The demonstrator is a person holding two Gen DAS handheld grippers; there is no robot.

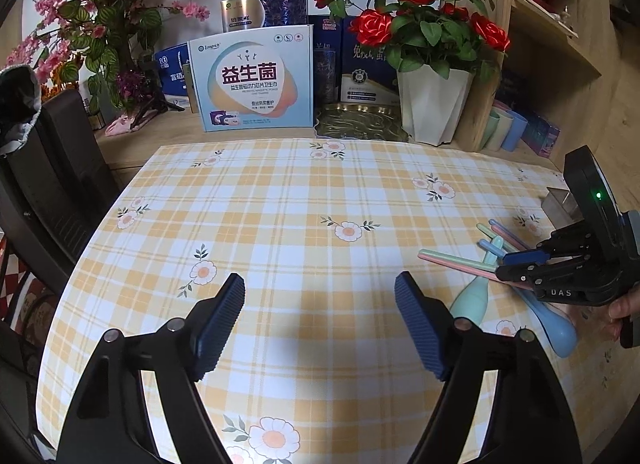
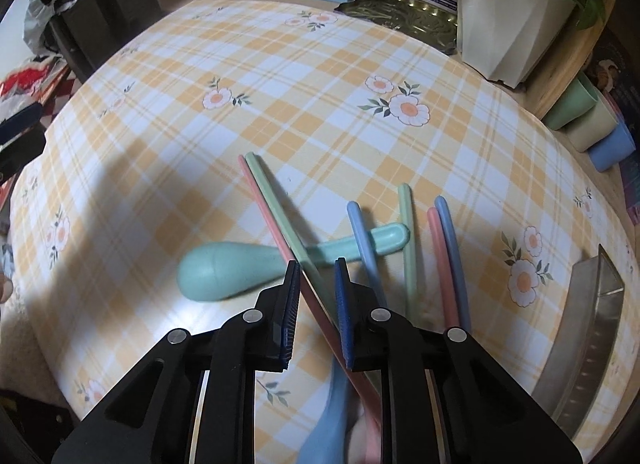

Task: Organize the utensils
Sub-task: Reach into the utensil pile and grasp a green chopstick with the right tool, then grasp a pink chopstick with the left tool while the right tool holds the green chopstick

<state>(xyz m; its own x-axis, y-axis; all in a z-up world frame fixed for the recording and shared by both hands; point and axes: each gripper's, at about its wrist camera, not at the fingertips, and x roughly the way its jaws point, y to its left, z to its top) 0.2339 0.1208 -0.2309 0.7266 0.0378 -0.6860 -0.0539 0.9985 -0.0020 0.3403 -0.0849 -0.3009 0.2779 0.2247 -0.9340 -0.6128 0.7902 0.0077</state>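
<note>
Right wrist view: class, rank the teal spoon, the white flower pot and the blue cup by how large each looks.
1. White flower pot, cropped by the frame.
2. Teal spoon, nearer the camera, so true size is unsure.
3. Blue cup, at the edge.

Red roses (image 1: pixel 416 4) in a white pot (image 1: pixel 434 104) beside blue boxes (image 1: pixel 252 78).

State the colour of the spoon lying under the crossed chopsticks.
Mint green spoon, clearest in the right wrist view.

Centre and left of left wrist frame: bare checked tablecloth (image 1: pixel 280 204), open passage.
Top edge: boxes (image 1: pixel 251 80), white flowerpot (image 1: pixel 434 104) (a wall).
Right: chopsticks (image 2: pixel 280 216), spoons (image 2: pixel 224 268), metal holder (image 2: pixel 588 324) crowd the cloth.
</note>
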